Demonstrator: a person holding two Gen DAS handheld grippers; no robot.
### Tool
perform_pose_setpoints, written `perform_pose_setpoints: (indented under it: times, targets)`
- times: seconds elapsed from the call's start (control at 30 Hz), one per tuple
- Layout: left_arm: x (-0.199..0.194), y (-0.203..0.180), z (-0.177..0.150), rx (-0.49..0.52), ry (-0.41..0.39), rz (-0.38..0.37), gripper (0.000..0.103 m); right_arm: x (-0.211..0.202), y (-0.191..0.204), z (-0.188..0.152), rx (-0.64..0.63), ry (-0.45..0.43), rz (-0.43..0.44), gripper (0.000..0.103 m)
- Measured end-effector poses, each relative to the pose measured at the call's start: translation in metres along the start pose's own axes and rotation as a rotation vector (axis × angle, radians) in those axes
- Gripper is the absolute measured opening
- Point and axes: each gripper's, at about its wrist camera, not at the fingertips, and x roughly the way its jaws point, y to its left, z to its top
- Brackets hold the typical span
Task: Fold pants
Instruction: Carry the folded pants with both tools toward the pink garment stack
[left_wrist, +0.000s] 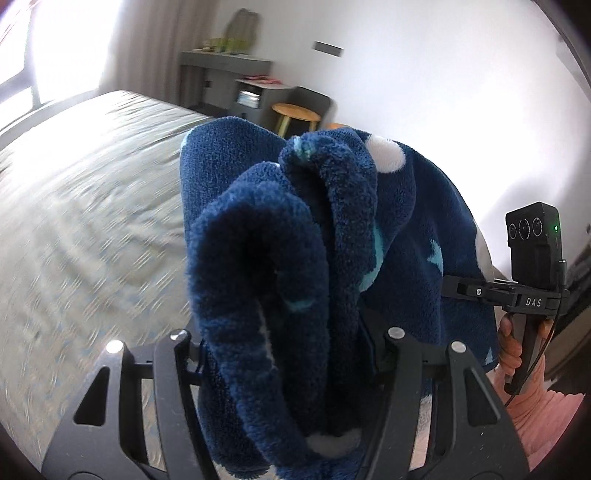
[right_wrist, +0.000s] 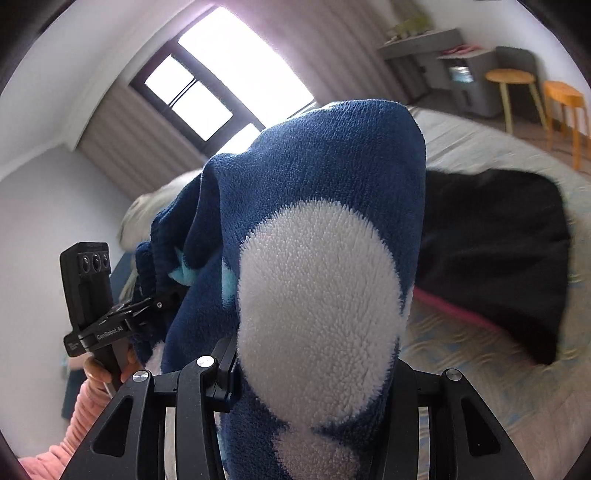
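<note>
The pants (left_wrist: 280, 258) are dark blue fleece with white dots and light blue marks. In the left wrist view they bunch in thick folds between the jaws of my left gripper (left_wrist: 284, 354), which is shut on them and holds them above the bed. In the right wrist view the same pants (right_wrist: 317, 280) fill the middle, a large white dot facing the camera. My right gripper (right_wrist: 314, 376) is shut on them. The fingertips of both grippers are hidden by the fleece. The other gripper shows at the edge of each view, right gripper (left_wrist: 532, 258) and left gripper (right_wrist: 92, 295).
A bed with a pale patterned cover (left_wrist: 81, 206) lies below. A black garment (right_wrist: 491, 251) lies on the bed (right_wrist: 480, 147) to the right. A grey desk (left_wrist: 225, 74) and wooden stools (right_wrist: 513, 88) stand by the far wall. A window (right_wrist: 207, 92) is behind.
</note>
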Motion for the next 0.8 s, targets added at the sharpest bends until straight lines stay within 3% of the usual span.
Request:
perform_pose_setpoints:
  times: [0.4, 0.8]
  targets:
    - [0.109, -0.052, 0.103, 0.125, 0.053, -0.055, 0.061, -0.051, -0.086, 0.049, 0.121, -0.131, -0.132, 0.045]
    - [0.178, -0.047, 0.118, 0.12, 0.138, -0.071, 0.061, -0.032, -0.134, 0.085, 0.196, -0.112, -0.18, 0.045]
